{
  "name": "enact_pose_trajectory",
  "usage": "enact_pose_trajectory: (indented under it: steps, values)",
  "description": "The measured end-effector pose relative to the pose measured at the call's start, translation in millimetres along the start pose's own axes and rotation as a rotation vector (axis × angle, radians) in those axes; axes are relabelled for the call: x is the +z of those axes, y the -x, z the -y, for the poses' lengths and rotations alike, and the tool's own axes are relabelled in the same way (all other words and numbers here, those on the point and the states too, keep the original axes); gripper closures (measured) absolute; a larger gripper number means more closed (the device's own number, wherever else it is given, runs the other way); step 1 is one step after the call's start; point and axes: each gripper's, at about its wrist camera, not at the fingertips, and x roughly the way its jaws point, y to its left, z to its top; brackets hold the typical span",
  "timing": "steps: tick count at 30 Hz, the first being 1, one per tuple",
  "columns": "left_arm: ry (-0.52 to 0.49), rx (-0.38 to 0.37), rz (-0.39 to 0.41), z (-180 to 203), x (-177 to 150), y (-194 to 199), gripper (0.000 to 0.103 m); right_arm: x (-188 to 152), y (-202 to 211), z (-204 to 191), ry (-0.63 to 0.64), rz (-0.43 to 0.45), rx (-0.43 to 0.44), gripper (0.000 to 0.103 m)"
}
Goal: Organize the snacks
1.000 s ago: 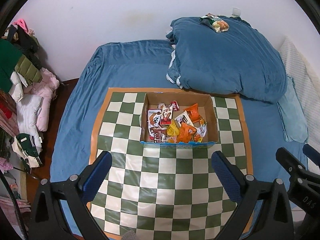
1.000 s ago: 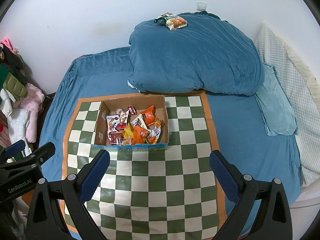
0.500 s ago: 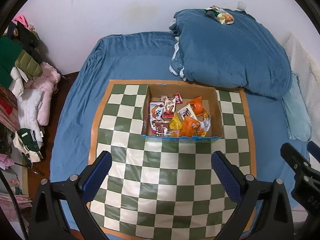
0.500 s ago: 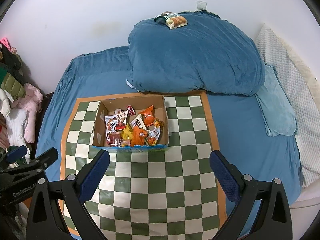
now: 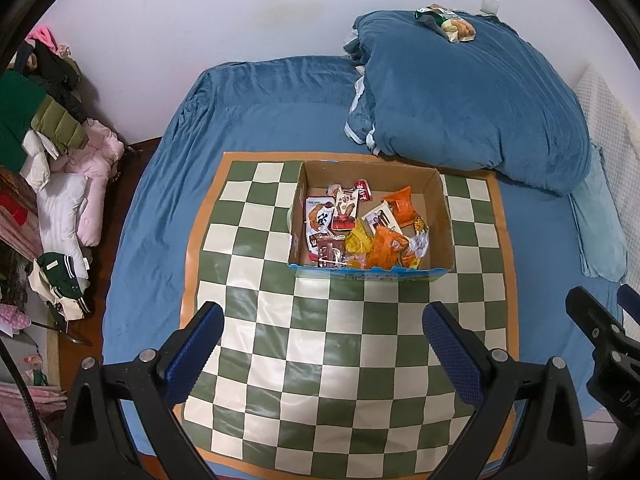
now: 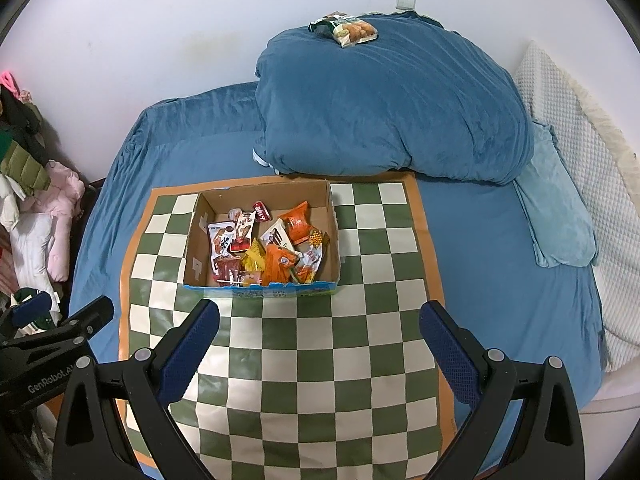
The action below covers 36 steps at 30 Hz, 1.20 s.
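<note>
An open cardboard box (image 5: 443, 216) (image 6: 192, 240) stands on a green and white checkered mat (image 5: 320, 340) (image 6: 320, 360) on the bed. Several snack packets (image 5: 360, 232) (image 6: 268, 246), orange, red, yellow and white, lie inside it. One more snack bag (image 5: 448, 24) (image 6: 346, 28) lies on top of the folded blue duvet (image 5: 472, 100) (image 6: 392, 112). My left gripper (image 5: 322, 344) is open and empty above the mat's near half. My right gripper (image 6: 318, 340) is open and empty beside it, also short of the box.
The bed has a blue sheet (image 5: 260, 112) (image 6: 172, 136). A pile of clothes (image 5: 60, 152) (image 6: 28, 208) lies off the bed at the left. A light blue pillow (image 6: 560, 216) and a white textured blanket (image 6: 580, 160) lie at the right edge.
Both grippers have pulled back and risen a little, so the box and mat sit lower and smaller in view. Both stay open and empty.
</note>
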Motion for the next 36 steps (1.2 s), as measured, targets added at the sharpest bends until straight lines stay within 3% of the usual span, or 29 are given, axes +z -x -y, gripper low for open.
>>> enact_pose_trajectory:
  steps: [36]
  values:
    - [-0.002,0.0,-0.004,-0.3,1.0,-1.4,0.001,-6.1,-4.5,-5.0,0.001,-0.011,-0.003,0.001]
